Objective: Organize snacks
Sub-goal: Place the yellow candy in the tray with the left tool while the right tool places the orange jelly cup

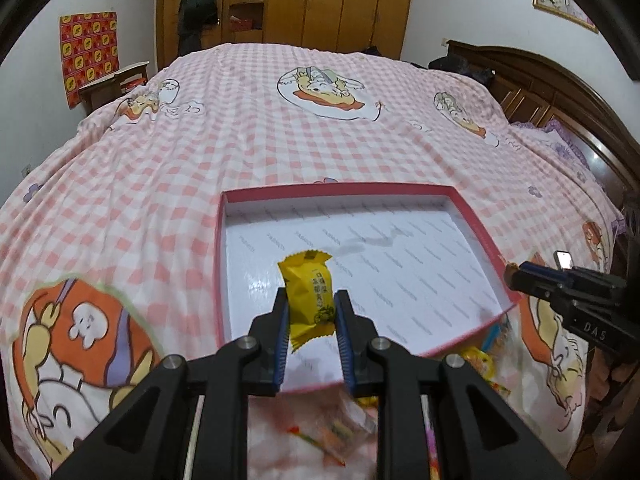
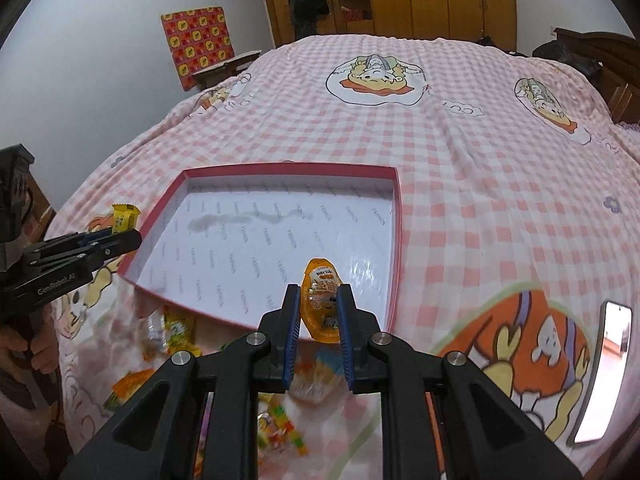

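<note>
The left gripper point(image 1: 311, 312) is clenched on a yellow foil-wrapped snack packet point(image 1: 310, 294), held above the near left part of the shallow pink-rimmed cardboard tray with a white printed floor point(image 1: 476, 220). The right gripper point(image 2: 319, 308) grips an orange oval jelly cup point(image 2: 322, 300) over the tray's near right rim. Ahead of both tongs the tray floor lies bare; loose wrapped snacks point(image 2: 176, 330) sit beneath them on the pink checked bedspread point(image 2: 460, 160)
</note>
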`<state>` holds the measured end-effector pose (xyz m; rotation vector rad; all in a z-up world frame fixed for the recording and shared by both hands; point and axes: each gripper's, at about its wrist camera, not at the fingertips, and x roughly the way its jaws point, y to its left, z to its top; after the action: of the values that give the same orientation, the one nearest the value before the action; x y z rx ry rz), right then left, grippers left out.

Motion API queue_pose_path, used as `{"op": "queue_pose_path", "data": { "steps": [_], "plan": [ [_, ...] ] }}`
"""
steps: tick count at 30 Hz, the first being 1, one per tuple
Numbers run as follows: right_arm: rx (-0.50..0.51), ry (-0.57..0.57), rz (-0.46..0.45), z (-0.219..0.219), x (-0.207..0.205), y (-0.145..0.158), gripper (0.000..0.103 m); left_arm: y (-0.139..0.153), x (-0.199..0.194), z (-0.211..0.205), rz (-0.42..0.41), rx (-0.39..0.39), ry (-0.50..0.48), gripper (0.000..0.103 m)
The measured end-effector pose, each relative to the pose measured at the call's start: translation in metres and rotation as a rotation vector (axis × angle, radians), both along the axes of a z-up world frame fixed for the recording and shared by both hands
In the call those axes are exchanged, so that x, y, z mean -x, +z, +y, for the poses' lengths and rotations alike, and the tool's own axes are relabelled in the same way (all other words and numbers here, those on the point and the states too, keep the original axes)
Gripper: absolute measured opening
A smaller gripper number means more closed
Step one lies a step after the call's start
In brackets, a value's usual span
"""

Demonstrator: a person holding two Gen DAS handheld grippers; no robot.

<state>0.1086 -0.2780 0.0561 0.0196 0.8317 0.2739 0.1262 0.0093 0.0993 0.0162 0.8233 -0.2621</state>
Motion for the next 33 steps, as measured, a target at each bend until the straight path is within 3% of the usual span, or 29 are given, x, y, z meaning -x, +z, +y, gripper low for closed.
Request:
{"op": "queue_pose_path", "data": {
  "steps": [15, 19, 33],
  "plan": [
    [0.083, 0.019, 0.072, 0.013, -0.070, -0.021, 0.019, -0.027, -0.060, -0.017, 0.050, -0.055, -0.012, 0.022],
    [0.095, -0.022, 0.114, 0.005, -0.087, -0.033, 0.019, -0.040, -0.075, -0.016, 0.104, -0.044, -0.008, 0.022],
    [0.176, -0.056, 0.110, 0.005, -0.084, -0.041, 0.019, -0.047, -0.079, -0.025, 0.100, -0.108, -0.015, 0.022]
  ]
}}
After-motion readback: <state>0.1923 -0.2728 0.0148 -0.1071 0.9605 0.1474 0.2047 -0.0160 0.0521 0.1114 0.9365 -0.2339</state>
